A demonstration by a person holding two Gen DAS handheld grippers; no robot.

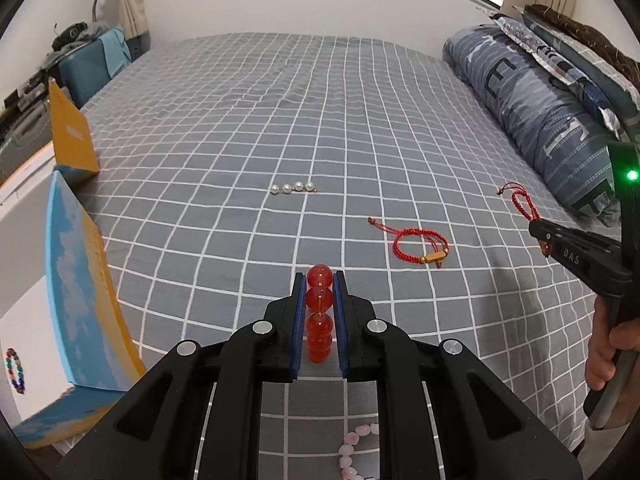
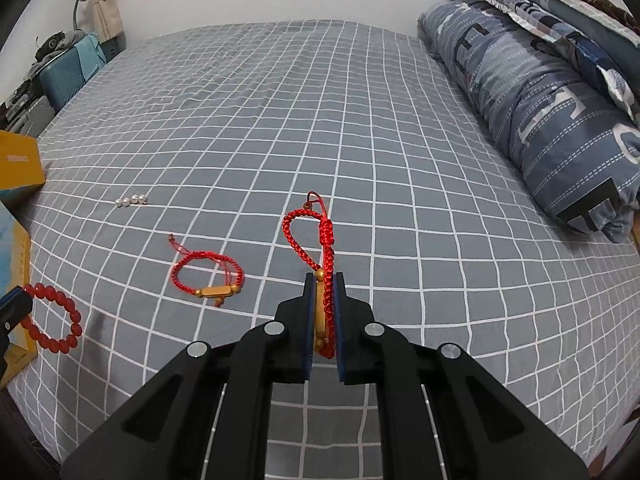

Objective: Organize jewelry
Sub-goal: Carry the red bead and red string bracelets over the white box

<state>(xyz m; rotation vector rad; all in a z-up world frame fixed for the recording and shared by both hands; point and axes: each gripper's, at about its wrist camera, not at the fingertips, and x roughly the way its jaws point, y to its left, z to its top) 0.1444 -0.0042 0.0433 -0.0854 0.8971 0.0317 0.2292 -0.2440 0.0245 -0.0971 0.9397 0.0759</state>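
Grey checked bedding [image 1: 320, 120] fills both views, with loose jewelry spread on it. My left tongs [image 1: 320, 280] are clamped on the red bead bracelet [image 1: 319, 300], lifted off the bed. My right tongs [image 2: 323, 280] pinch a red cord bracelet [image 2: 326, 240] by its gold bar, so the loop dangles free. At the left edge of the frame stands the open box [image 1: 76, 280], probably their destination. Pearls [image 1: 292, 188] and another cord bracelet [image 1: 416, 244] wait mid-frame.
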